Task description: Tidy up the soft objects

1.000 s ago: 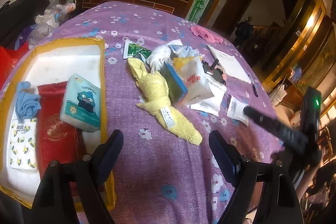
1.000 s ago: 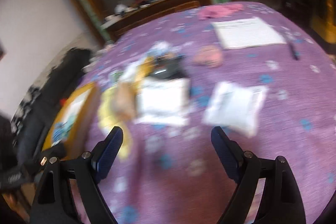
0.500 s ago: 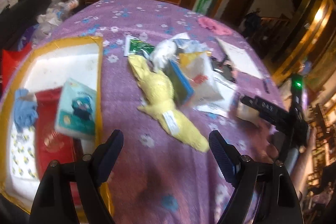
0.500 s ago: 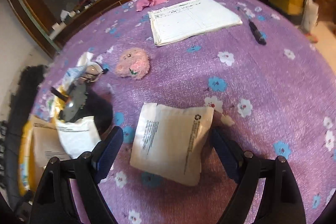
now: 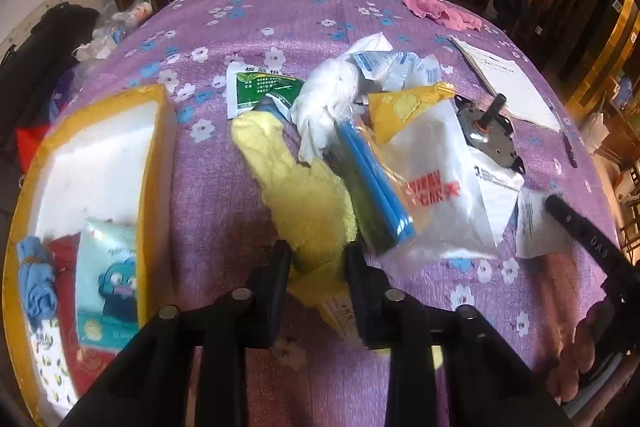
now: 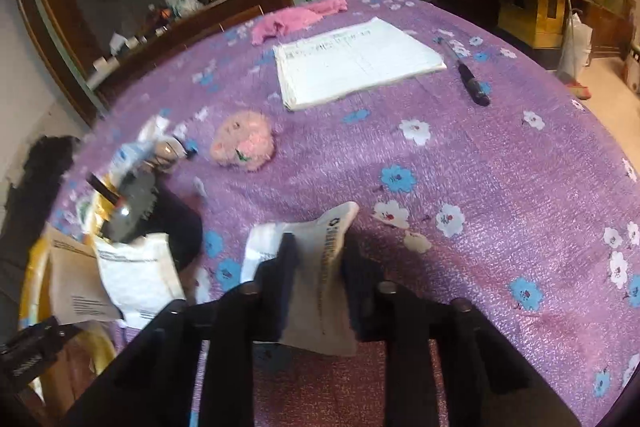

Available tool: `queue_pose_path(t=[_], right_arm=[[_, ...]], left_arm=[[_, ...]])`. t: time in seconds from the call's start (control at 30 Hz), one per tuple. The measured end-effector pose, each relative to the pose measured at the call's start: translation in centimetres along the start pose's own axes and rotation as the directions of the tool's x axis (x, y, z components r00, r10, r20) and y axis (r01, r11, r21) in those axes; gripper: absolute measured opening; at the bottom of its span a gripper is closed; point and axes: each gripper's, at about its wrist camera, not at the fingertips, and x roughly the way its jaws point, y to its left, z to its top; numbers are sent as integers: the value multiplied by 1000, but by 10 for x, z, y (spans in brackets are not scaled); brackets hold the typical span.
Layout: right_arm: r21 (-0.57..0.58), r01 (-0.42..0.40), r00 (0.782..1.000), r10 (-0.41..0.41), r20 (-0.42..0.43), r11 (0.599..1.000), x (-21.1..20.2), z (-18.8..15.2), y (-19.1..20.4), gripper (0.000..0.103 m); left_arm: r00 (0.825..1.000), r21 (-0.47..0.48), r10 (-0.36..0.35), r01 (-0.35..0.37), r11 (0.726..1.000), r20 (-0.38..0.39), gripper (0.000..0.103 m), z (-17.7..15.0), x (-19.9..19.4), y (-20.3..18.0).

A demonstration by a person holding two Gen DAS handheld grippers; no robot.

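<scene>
My left gripper is shut on the near end of a yellow fluffy towel that lies on the purple flowered tablecloth. To its left a yellow-rimmed tray holds a tissue pack, a red pouch and a blue cloth. My right gripper is shut on a white soft pouch with printed text, lifting its edge. A pink plush ball lies beyond it. The right gripper's black body shows in the left wrist view.
A pile beside the towel holds a white bag with red print, a blue packet, white crumpled cloth and a grey metal part. A paper pad, a pen and a pink cloth lie farther back.
Both grippers have closed from wide open. The left has moved forward and pinched the yellow towel's near end. The right has dropped onto the white pouch and gripped it.
</scene>
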Motion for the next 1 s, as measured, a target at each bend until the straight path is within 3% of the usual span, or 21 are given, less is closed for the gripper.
queue_pose_path(t=[0.13,0.27,0.43,0.67,0.83,1.0], right_arm=[[-8,-49,997,49,51,999,-12,1,3,13],[31,-134,988,131,87,990,-22,1,-3,10],[37,-199,971,192,142,979,-39,-3,-6,10],[61,-315,945,307,114,947,-68,-21,-5,10],[13,-419,904,416,99,908,-89,-26,31,10],[-94,-525,846,530,50,846,-104,-35,94,10]], left_arm=[[995,-53,-101,101,994,7,24,-16,-15,13],[976,-94,-213,216,972,43,24,-36,-39,24],[961,-114,-266,273,955,71,23,-55,-51,30],[925,-138,-368,378,915,95,23,-70,-71,41],[885,-140,-439,459,877,156,22,-77,-109,61],[886,-195,-349,417,887,305,22,-79,-154,107]])
